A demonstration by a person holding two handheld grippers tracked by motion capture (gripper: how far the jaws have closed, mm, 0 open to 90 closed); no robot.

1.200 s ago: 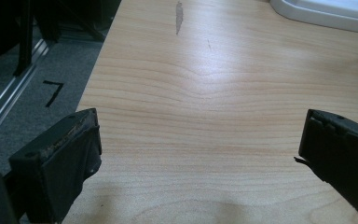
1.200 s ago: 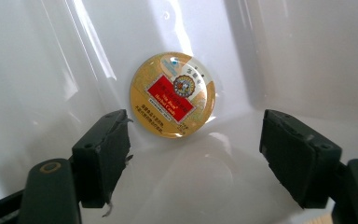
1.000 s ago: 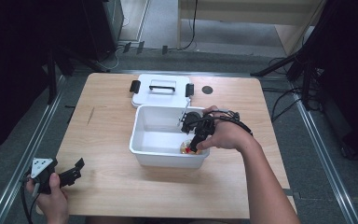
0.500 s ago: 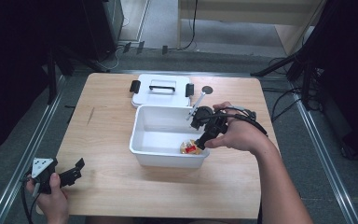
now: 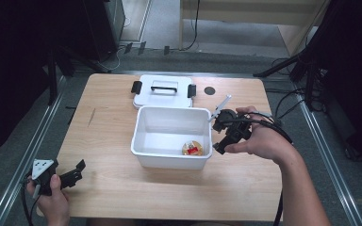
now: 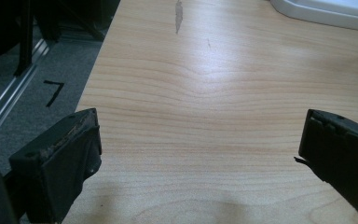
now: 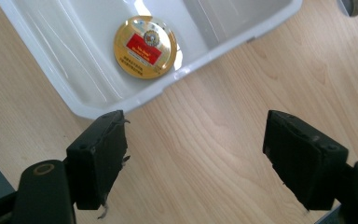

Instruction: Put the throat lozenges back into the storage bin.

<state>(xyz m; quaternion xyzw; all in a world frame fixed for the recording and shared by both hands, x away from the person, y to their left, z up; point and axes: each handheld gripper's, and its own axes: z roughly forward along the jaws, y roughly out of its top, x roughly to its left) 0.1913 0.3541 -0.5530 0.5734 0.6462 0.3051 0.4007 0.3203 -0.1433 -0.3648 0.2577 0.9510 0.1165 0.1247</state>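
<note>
A round gold tin with a red label (image 5: 193,148) lies flat on the floor of the white bin (image 5: 169,161), near its front right corner. In the right gripper view the tin (image 7: 144,46) sits inside the bin (image 7: 74,100), apart from the jaws. My right gripper (image 5: 220,146) hovers just outside the bin's right wall, over bare wood. Its jaws have just been opening and stand open with nothing between them (image 7: 193,135). My left gripper (image 5: 77,170) rests near the table's front left corner, open and holding nothing (image 6: 200,135).
The bin's white lid (image 5: 162,92) with black latches lies flat behind the bin. A small dark round hole (image 5: 209,90) marks the tabletop to the lid's right. Bare wood stretches left of the bin and along the front edge. Cables lie on the floor at the right.
My right gripper has come up out of the bin and moved right, past its wall. The gold tin stays behind on the bin floor. The left hand has kept still.
</note>
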